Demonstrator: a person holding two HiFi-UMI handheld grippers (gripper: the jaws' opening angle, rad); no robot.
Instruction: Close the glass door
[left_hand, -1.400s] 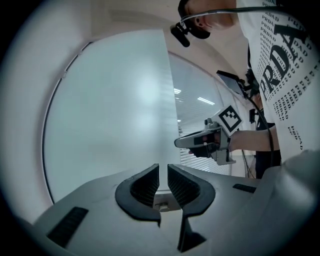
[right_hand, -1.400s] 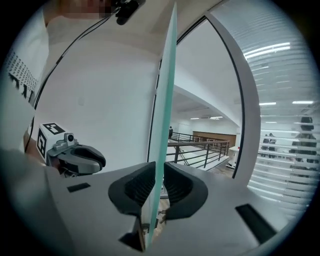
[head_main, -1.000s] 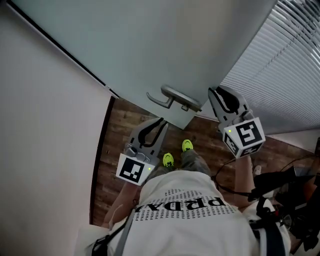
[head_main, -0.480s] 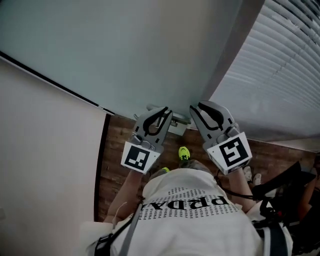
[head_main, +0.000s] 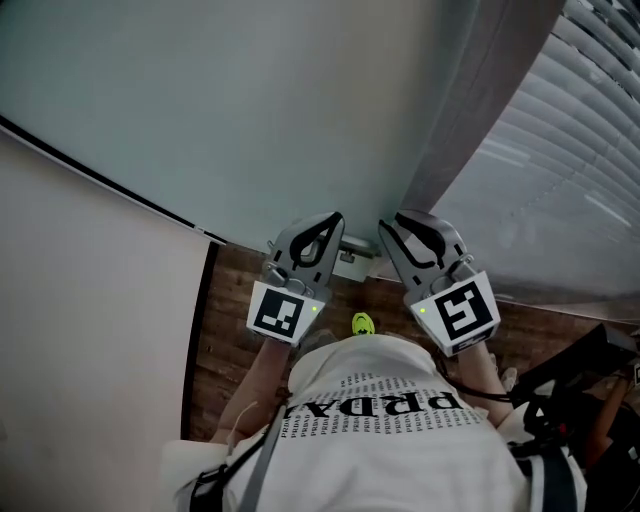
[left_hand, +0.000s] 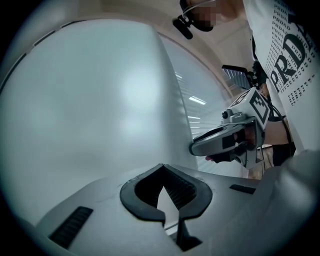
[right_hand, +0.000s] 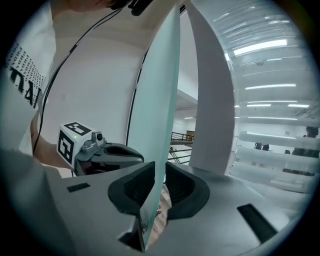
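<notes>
right gripper view is showing the right gripper (right_hand: 160, 172) spread around the glass door (right_hand: 155, 100) edge; left gripper (left_hand: 162, 170) is pressing jaws together.

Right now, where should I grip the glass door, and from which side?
Probably the free vertical edge of the glass door, approached edge-on as the right gripper straddles it: the pane is thin and flat, so fingers fit one on each face.

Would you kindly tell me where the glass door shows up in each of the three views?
Head view: the glass door fills the upper left and centre.
Left gripper view: its face fills the left and centre.
Right gripper view: edge-on, a thin greenish strip down the centre.
Shared landmark: the printed white shirt.
</notes>
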